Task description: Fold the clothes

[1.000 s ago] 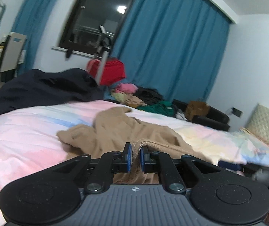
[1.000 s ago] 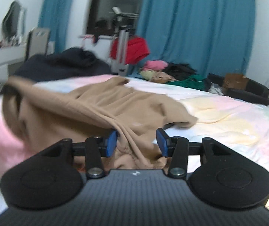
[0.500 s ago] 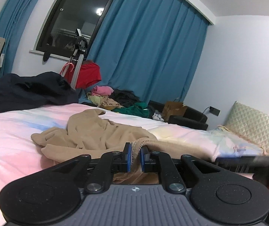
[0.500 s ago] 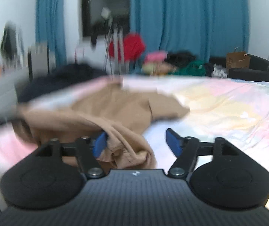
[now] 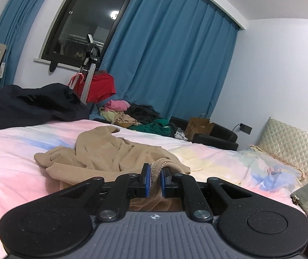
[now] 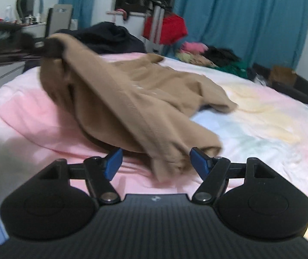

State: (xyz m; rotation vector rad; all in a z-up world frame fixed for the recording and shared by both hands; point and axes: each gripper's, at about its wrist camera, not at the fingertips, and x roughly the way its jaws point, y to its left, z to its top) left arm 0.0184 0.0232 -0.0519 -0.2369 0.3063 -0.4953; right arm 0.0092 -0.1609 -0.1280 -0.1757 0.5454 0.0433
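Observation:
A tan garment [image 5: 110, 151] lies crumpled on the pastel pink, blue and yellow bed cover [image 5: 13, 161]. My left gripper [image 5: 154, 179] is shut on the garment's ribbed hem, which loops up between the blue pads. In the right wrist view the tan garment [image 6: 143, 99] runs as a raised fold from the blurred left gripper [image 6: 50, 47] at upper left down to the near edge. There my right gripper [image 6: 156, 161] is open. A loose corner of the cloth hangs between its spread fingers, and neither pad presses on it.
A dark navy heap [image 5: 29, 105] lies at the bed's far left. A red cloth hangs on a metal stand [image 5: 99, 86], beside a mixed clothes pile [image 5: 136, 116]. A black sofa holds a cardboard box [image 5: 199, 125]. A quilted cushion [image 5: 294, 151] sits at right, a chair [image 6: 59, 19] at far left.
My right jaws have spread wide and let go of the tan cloth, and that gripper has dropped a little. The left gripper keeps its hold on the hem, and its view has swung slightly.

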